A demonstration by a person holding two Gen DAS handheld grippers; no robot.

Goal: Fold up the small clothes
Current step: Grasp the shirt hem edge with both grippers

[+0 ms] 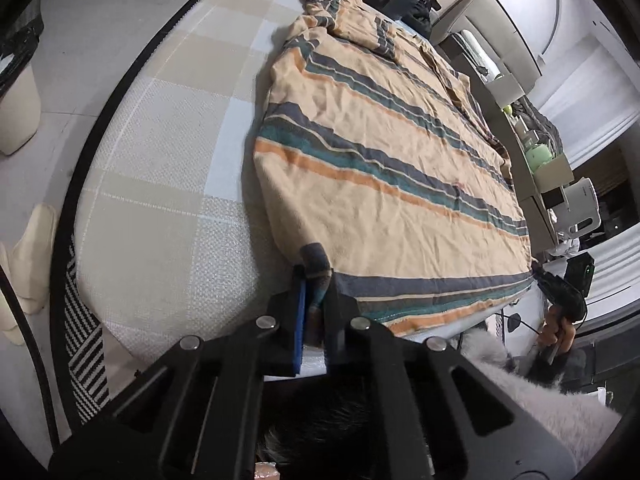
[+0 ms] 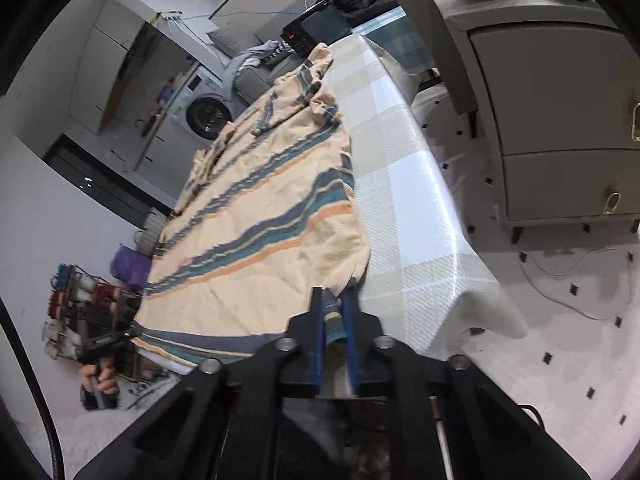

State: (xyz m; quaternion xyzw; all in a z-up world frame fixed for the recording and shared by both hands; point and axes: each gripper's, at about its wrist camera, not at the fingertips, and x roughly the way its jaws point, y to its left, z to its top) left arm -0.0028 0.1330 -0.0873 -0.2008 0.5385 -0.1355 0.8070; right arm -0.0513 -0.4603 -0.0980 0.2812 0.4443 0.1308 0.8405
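Striped shirt (image 1: 392, 168) flat on checked table (image 1: 168, 152), L gripper (image 1: 314, 276) & R gripper (image 2: 334, 304) jaws both clamped on hem corners.

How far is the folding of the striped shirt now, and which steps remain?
Done: the striped shirt lies spread flat on the checked table cover. In hand: the left hand-held gripper and the right hand-held gripper are each shut on a bottom hem corner. Left: no fold shows yet, so every fold remains, probably starting with bringing the hem up towards the collar.
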